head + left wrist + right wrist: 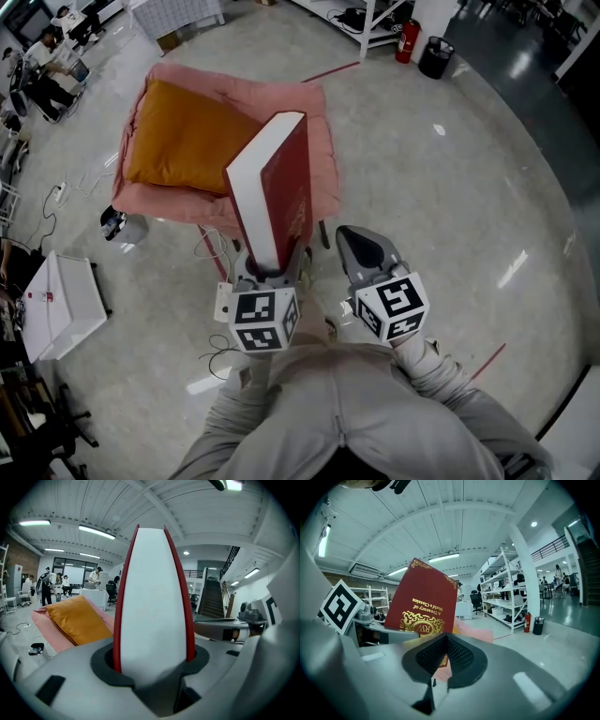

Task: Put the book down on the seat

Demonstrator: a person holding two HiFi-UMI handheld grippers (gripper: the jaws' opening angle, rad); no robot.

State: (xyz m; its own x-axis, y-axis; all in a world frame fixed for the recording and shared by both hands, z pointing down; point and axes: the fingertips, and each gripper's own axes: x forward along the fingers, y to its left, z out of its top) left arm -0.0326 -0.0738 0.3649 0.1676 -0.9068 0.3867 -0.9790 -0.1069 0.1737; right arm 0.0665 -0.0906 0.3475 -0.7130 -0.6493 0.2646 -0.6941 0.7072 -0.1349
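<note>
A thick red book (281, 187) with white page edges stands upright in my left gripper (272, 267), which is shut on its lower end. The left gripper view looks straight along the book's pages (152, 597), with a jaw on each red cover. My right gripper (361, 246) hovers just right of the book, shut and holding nothing. The right gripper view shows the book's gold-printed cover (424, 599) to the left of those jaws (447, 656). The seat (300, 103), draped in pink cloth, lies ahead of the book. An orange cushion (187, 136) rests on its left side.
On the floor at the left lies a white box (61, 305), with loose cables (56, 197) beyond it. A fire extinguisher (406, 39) and a black bin (436, 56) stand at the far right. People sit at desks at the top left. Shelving (506, 592) lines the room's right side.
</note>
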